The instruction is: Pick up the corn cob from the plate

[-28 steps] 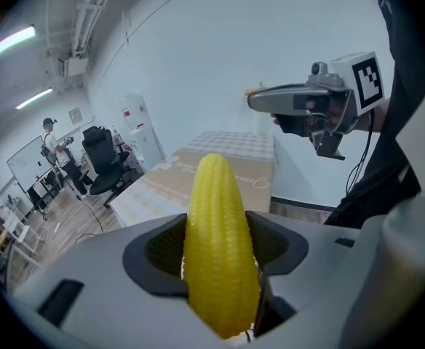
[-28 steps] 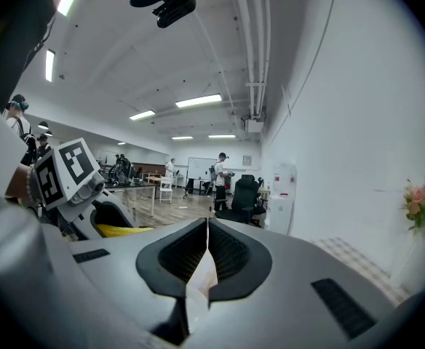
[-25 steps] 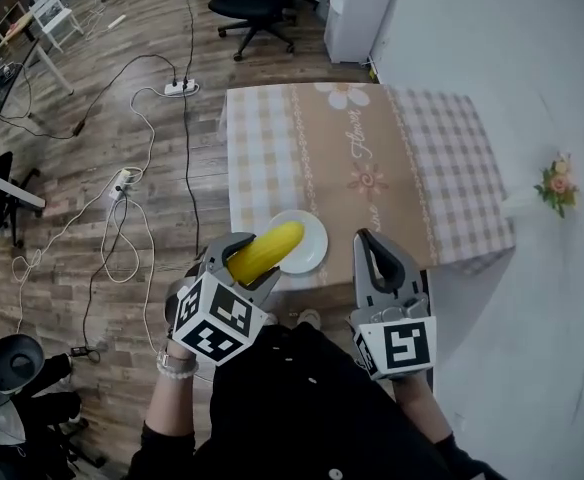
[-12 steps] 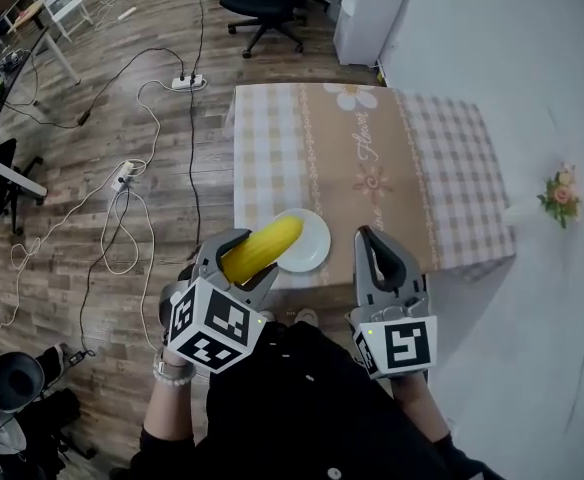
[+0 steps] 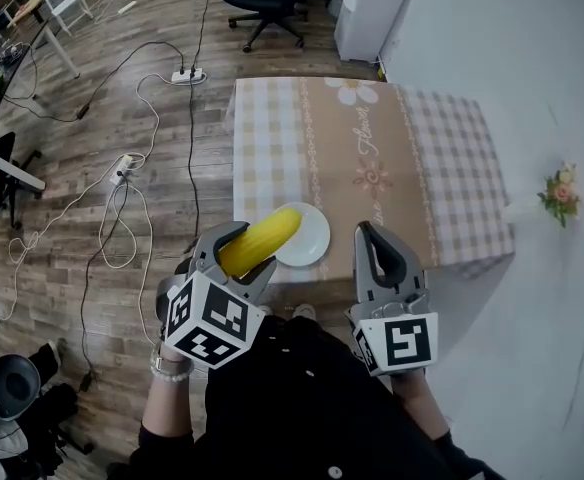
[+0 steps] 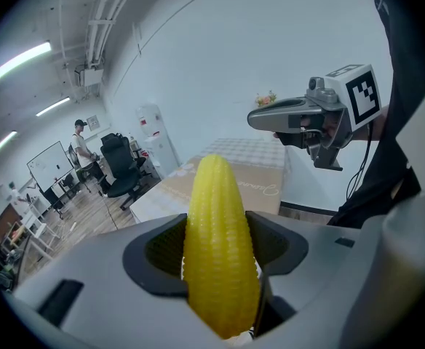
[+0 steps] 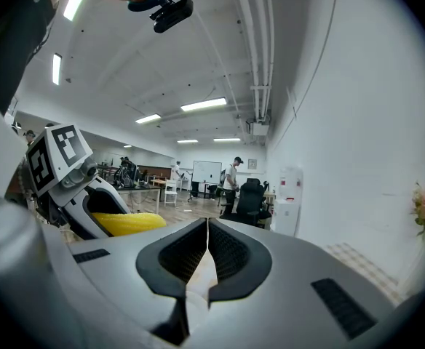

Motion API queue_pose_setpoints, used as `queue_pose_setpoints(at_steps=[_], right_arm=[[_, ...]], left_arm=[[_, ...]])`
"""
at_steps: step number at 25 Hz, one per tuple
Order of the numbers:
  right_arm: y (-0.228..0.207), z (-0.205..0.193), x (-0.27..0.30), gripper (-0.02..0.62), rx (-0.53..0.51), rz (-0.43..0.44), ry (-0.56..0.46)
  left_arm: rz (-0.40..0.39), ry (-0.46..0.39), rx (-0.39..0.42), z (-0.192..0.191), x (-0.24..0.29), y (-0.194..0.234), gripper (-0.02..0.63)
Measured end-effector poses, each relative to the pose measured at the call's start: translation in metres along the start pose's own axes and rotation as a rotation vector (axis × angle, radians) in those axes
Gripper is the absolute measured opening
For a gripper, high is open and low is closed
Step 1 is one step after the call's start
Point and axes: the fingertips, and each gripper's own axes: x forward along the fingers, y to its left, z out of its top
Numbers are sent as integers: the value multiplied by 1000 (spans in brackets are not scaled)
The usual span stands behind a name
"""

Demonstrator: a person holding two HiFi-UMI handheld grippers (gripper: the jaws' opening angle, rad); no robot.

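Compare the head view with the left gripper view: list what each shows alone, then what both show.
Only the head view shows the white plate at the table's near edge and the cables on the wooden floor. Only the left gripper view shows the ceiling lights and the left gripper's dark pads pressed against the sides of the corn cob. Both show the corn cob held in the left gripper, the right gripper with jaws together, and the checked tablecloth.

Left hand-held gripper (image 5: 251,247) clamped, right (image 5: 368,238) closed
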Motion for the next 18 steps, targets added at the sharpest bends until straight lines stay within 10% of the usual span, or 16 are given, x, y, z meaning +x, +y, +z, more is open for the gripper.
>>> queue_pose_setpoints(at_steps=[18], right_arm=[[3,-4,-1,43,-24,13,7]], left_arm=[[-1,-7,16,1,1,0,259]])
